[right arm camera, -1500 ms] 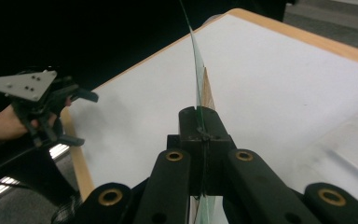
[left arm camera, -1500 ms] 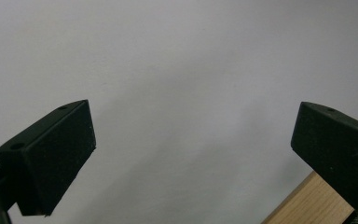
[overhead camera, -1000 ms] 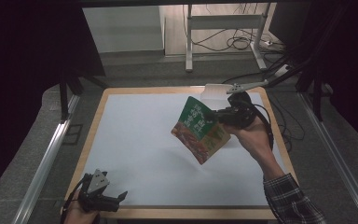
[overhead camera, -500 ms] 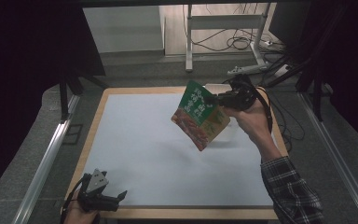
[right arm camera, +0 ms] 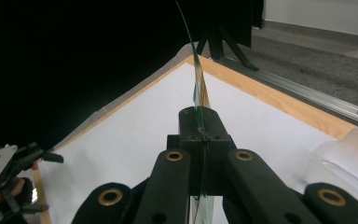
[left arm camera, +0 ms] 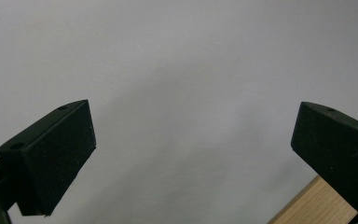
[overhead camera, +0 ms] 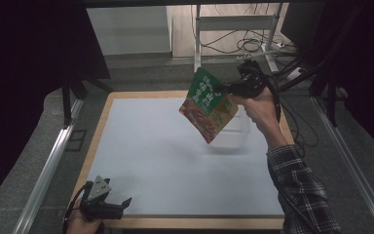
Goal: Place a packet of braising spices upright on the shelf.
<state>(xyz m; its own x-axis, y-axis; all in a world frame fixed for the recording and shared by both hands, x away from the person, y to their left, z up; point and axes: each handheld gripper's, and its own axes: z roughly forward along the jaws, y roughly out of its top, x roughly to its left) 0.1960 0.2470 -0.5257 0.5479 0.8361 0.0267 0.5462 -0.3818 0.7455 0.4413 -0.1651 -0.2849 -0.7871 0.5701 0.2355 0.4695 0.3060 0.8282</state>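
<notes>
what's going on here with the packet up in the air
A person works at a white-topped table with a wooden rim, one tool in each hand. The right tool is shut on the edge of a flat green and red printed food pouch and holds it tilted in the air above the far right part of the table, over a clear plastic container. The left tool is open and idle at the near left corner, holding nothing.
</notes>
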